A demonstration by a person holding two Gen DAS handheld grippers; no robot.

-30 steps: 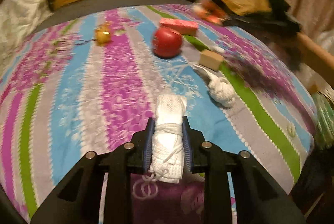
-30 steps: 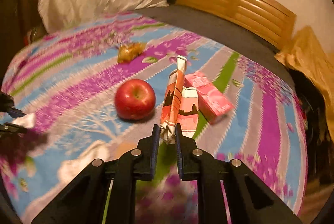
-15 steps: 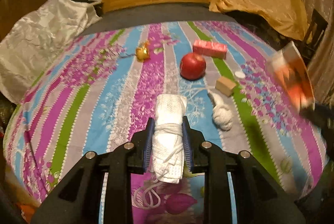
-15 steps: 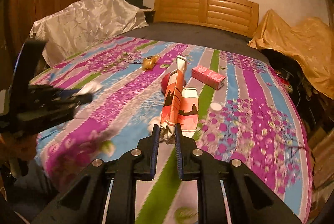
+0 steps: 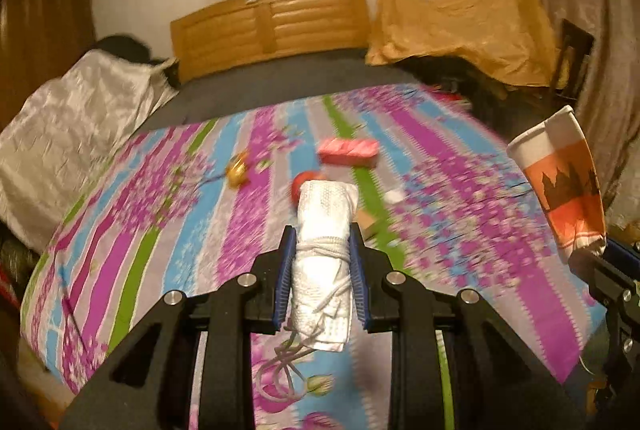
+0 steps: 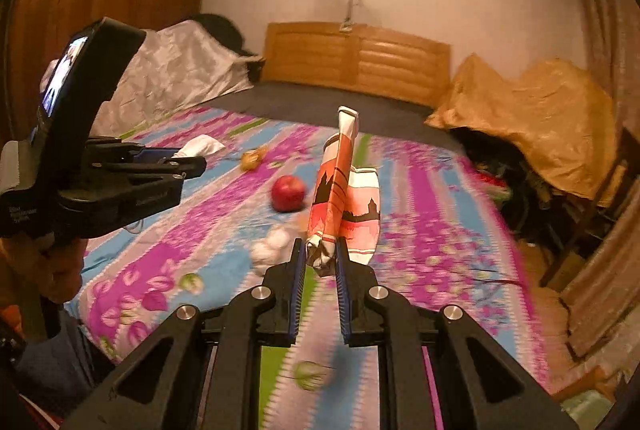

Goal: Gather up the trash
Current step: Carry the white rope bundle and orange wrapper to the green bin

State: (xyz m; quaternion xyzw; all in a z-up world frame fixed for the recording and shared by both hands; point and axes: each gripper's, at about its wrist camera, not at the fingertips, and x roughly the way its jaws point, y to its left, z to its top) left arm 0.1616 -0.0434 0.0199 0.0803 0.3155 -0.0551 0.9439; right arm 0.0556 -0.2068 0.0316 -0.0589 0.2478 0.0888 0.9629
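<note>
Striped bedspread (image 5: 248,230); crumpled, string-bound tissue (image 5: 322,254).

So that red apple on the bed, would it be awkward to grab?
Probably a bit. The apple is round and lies on a soft bedspread, so a nudge would likely roll it. Its skin looks smooth, so narrow fingers might slip off. It seems firm, unlike the flattened cup.
</note>
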